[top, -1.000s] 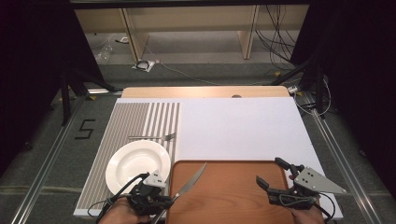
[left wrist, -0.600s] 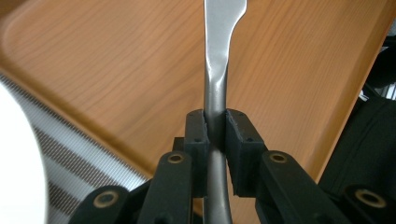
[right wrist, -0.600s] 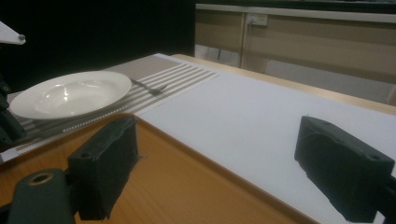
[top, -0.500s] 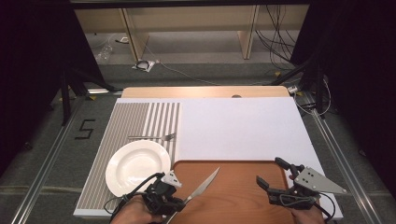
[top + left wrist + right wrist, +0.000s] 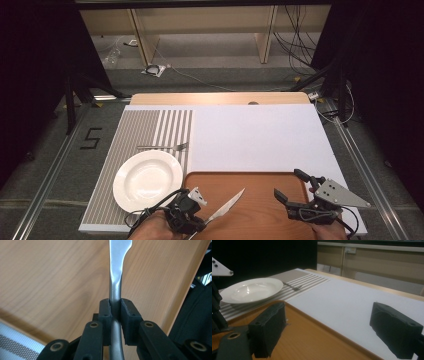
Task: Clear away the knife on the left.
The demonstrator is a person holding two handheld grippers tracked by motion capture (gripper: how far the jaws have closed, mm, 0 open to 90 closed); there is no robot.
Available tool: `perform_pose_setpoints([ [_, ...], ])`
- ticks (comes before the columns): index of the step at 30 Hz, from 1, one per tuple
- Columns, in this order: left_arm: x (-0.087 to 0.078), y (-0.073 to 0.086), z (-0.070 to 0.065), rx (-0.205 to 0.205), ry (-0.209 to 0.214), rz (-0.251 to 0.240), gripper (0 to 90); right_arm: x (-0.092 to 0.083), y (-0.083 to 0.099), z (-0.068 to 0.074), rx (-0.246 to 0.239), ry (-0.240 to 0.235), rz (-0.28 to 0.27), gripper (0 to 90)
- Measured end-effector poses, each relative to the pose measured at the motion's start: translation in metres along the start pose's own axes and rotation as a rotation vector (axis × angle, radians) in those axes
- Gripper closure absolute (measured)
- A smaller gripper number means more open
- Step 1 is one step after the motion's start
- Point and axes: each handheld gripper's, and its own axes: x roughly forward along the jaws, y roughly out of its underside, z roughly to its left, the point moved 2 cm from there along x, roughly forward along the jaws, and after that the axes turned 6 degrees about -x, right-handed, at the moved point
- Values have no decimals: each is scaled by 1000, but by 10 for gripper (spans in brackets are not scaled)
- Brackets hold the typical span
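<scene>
A metal table knife (image 5: 226, 206) points up and to the right over the wooden tray (image 5: 260, 220). My left gripper (image 5: 200, 220) is shut on its handle at the tray's near left corner. In the left gripper view the two black pads (image 5: 105, 312) pinch the knife's (image 5: 115, 287) steel neck, and the blade runs off the top of that view above the tray's (image 5: 50, 285) wood. My right gripper (image 5: 290, 187) rests at the tray's right end with its jaws wide apart and nothing between them; its pads (image 5: 269, 327) frame the tray's far rim.
A white plate (image 5: 147, 179) lies on the striped placemat (image 5: 145, 130) left of the tray, with a fork (image 5: 162, 146) just beyond it. The plate (image 5: 252, 290) and fork (image 5: 292, 286) also show in the right gripper view. A white mat (image 5: 260, 132) covers the table's middle and right.
My left gripper has carried the knife to the right, from beside the plate to over the tray's left part. The right gripper has stayed still.
</scene>
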Motion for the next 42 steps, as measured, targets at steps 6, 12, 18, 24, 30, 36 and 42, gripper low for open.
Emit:
perform_pose_setpoints([
  [6,10,0,-5,21,-32,46,791,0,0,0,0,-4,-4,143],
  [12,17,-1,-7,29,-38,76,791,0,0,0,2,-5,0,144],
  [18,20,0,-6,28,-51,90,791,0,0,0,1,-5,-1,145],
  [24,25,-1,-9,32,-59,105,791,1,0,0,0,-6,-1,145],
  [30,29,0,-13,48,-80,119,789,0,0,0,0,-8,0,146],
  [36,27,-2,-16,54,-85,97,654,0,0,0,0,-10,-1,148],
  [42,22,-8,-24,99,-84,6,529,1,0,0,-2,-9,-2,148],
])
